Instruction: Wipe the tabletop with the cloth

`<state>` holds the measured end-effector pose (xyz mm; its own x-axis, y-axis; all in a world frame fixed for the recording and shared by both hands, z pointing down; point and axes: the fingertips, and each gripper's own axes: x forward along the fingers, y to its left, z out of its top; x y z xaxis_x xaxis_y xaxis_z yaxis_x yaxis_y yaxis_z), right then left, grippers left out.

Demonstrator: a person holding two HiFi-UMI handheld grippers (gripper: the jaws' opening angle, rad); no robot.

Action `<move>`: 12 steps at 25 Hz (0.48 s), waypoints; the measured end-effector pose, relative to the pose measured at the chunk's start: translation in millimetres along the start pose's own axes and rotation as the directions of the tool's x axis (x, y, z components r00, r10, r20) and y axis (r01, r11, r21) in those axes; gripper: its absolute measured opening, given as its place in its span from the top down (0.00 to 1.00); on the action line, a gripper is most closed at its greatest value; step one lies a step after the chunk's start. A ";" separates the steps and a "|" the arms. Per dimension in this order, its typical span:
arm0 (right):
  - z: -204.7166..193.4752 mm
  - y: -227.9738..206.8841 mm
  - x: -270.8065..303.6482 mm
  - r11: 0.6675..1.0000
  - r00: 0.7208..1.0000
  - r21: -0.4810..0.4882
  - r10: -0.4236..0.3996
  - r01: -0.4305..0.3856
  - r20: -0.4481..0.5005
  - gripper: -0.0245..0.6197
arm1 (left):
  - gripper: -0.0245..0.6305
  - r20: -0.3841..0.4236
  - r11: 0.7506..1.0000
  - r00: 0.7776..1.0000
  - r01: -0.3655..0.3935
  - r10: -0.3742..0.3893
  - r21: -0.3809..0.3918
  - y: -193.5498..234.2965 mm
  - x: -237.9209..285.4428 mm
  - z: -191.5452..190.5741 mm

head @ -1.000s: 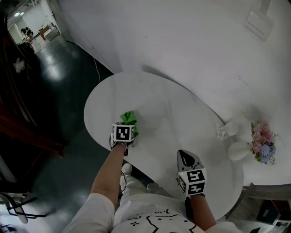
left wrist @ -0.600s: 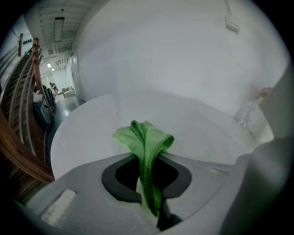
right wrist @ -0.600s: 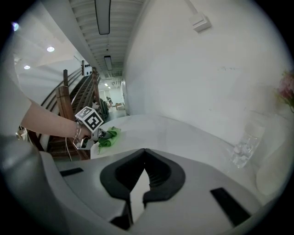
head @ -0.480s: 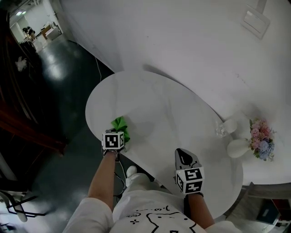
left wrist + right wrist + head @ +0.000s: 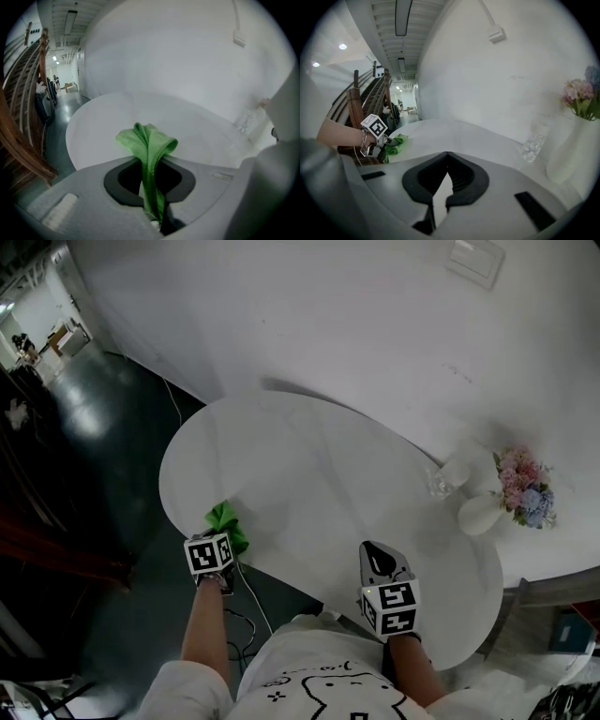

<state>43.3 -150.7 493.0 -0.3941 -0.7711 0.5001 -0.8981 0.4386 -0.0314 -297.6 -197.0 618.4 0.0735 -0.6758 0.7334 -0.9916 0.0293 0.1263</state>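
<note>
A green cloth (image 5: 225,518) lies bunched at the near left edge of the white oval table (image 5: 319,474). My left gripper (image 5: 219,533) is shut on the cloth there. In the left gripper view the cloth (image 5: 149,145) runs pinched between the jaws of the left gripper (image 5: 149,163) and folds out onto the tabletop. Over the table's near edge, further right, my right gripper (image 5: 380,562) is shut with nothing in it. In the right gripper view the right gripper (image 5: 448,154) has its tips meeting, and the cloth (image 5: 396,143) shows far left.
A clear glass (image 5: 439,484) and a white vase (image 5: 478,514) of pink and blue flowers (image 5: 520,488) stand at the table's far right. A white wall (image 5: 328,324) runs behind the table. The dark floor (image 5: 103,427) with a cable (image 5: 248,601) lies left and below.
My left gripper has dragged the cloth left and toward the near edge of the table. The right gripper has stayed put. The head view has shifted slightly.
</note>
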 end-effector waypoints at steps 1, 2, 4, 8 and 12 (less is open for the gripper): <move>-3.7 2.6 -3.9 1.000 1.000 0.007 -0.009 0.009 -0.005 0.96 | 0.89 -0.003 1.000 1.000 0.007 -0.007 -0.013 1.6 -1.7 -1.8; -7.9 5.7 -8.3 1.000 1.000 0.015 -0.018 0.018 -0.012 0.96 | 0.89 -0.008 1.000 1.000 0.013 -0.013 -0.024 3.5 -4.0 -4.8; -15.6 12.1 -17.4 0.999 0.999 0.030 -0.038 0.039 -0.025 0.96 | 0.89 -0.017 0.999 1.000 0.017 -0.018 -0.047 8.4 -10.1 -12.1; -29.2 19.6 -38.6 0.994 0.995 0.053 -0.089 0.091 -0.034 0.96 | 0.89 -0.031 0.995 0.999 0.020 -0.023 -0.094 14.2 -23.5 -23.4; -43.3 15.3 -62.9 0.977 0.982 0.099 -0.185 0.187 -0.028 0.96 | 0.89 0.003 0.992 0.995 0.103 -0.103 -0.076 -14.0 -35.3 -13.6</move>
<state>62.8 -75.6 498.6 -0.2157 -0.8259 0.5210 -0.9707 0.2392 -0.0226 -284.9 -163.5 599.8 0.1754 -0.6772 0.7145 -0.9676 0.0152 0.2520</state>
